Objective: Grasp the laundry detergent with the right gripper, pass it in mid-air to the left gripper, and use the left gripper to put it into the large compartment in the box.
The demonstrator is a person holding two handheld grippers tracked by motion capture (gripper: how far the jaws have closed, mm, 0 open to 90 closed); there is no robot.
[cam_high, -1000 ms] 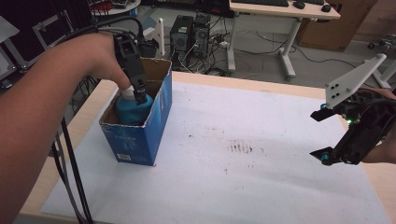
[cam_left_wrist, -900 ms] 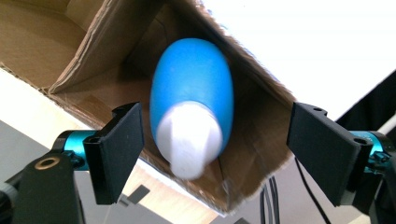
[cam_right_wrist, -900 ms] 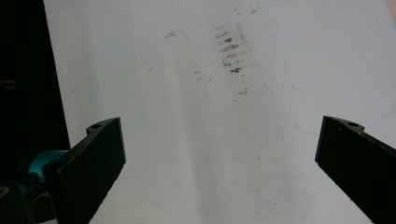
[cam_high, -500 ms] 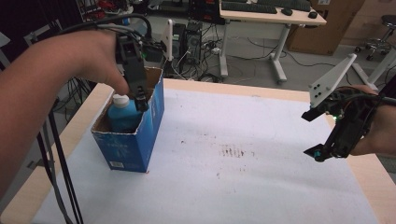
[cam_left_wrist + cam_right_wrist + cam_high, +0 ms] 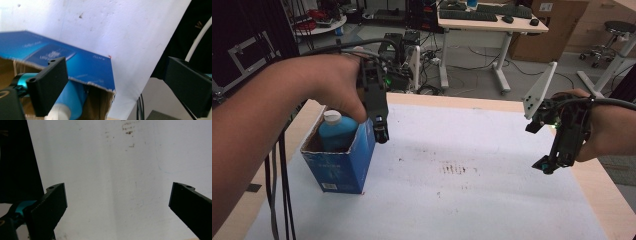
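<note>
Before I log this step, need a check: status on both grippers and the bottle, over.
Left gripper open, jaws just widened, nothing between them, beside the box. Blue bottle upright in box, released. Right gripper open, empty, over the white mat. Nothing in the way.

bottle (image 5: 335, 131) in box (image 5: 343, 165) | box on table (image 5: 472, 200), left side

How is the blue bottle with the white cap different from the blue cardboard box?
The blue plastic bottle with the white cap is rounded and closed by its cap; the blue cardboard box is square-cornered and open on top. The bottle is the smaller one and stands inside the box, which rests on the white table cover. Both are blue, and neither is touched by the tongs.
</note>
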